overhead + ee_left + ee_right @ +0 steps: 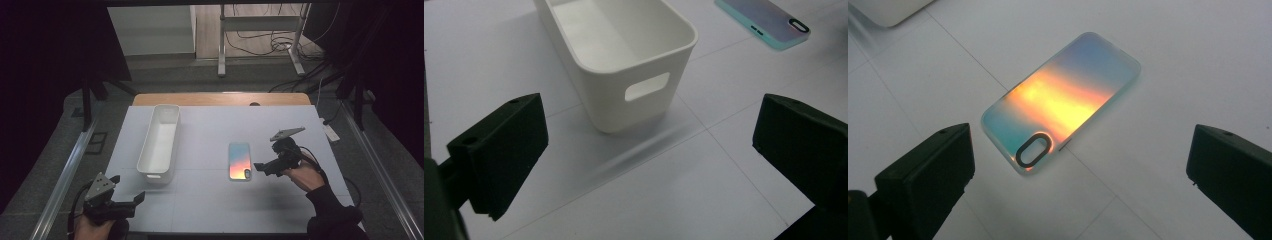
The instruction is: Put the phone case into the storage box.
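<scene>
Iridescent plastic, orange at the middle and teal at the ends, marked the phone case (239, 160) that lay flat on the white bench (210, 205) in the high view, right of centre, with the right claw (259, 167) held low just beside its near right corner and pointed at it. The left claw (140, 196) hovered at the near left corner of the bench, just short of the long white bin (159, 143), which stood well apart from the case. From the left gripper view the left claw's jaws stood wide apart and held nothing, the bin's handled end (647, 86) lay straight ahead of them, and the case (763, 20) sat far off at the upper right. From the right gripper view the right claw's jaws were likewise spread wide and empty, framing the case (1060, 101) with its camera cut-out nearest, though neither jaw touched it. The likely trouble, as I judged it, was the case's thinness: lying flat on a smooth surface, it offered little edge, so closing jaws could skid it away or ride over it. A pinch at one corner alone might let it swing and drop short of the bin.
</scene>
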Demonstrator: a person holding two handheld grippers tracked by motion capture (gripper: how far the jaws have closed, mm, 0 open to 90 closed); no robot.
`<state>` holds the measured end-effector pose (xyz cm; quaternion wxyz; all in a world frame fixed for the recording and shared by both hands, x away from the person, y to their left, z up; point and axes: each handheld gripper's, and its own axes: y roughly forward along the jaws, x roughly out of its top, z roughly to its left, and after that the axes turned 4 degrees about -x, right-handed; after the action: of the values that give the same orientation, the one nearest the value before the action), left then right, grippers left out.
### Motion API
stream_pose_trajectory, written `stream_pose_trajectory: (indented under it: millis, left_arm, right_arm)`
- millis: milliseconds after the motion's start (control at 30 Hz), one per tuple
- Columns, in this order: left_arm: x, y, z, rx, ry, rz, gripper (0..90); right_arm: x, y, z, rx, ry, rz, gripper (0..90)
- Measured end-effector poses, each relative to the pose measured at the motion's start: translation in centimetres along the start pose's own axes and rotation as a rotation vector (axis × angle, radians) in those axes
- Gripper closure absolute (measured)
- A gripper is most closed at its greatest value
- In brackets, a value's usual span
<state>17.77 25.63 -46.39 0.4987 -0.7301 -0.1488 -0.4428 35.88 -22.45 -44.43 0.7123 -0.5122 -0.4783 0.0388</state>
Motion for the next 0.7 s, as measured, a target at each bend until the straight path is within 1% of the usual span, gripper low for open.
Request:
stream_pose_trajectory:
  millis: [167, 433, 533, 700]
  left_arm:
    - [0.0, 0.0, 0.0, 0.001, 0.000, -0.002, 1.7]
    - [0.0, 0.0, 0.0, -0.001, -0.002, -0.002, 1.7]
    - [0.0, 0.0, 0.0, -0.002, -0.002, -0.002, 1.7]
    - [0.0, 0.0, 0.0, -0.003, -0.004, -0.003, 1.7]
  right_arm:
    - [0.6, 0.8, 0.3, 0.002, -0.009, 0.013, 0.0]
    - [1.5, 1.7, 0.4, 0.012, -0.007, 0.014, 0.0]
    - [1.9, 2.3, 0.4, 0.017, -0.015, 0.015, 0.0]
    - [2.5, 3.5, 0.5, 0.018, -0.029, 0.042, 0.0]
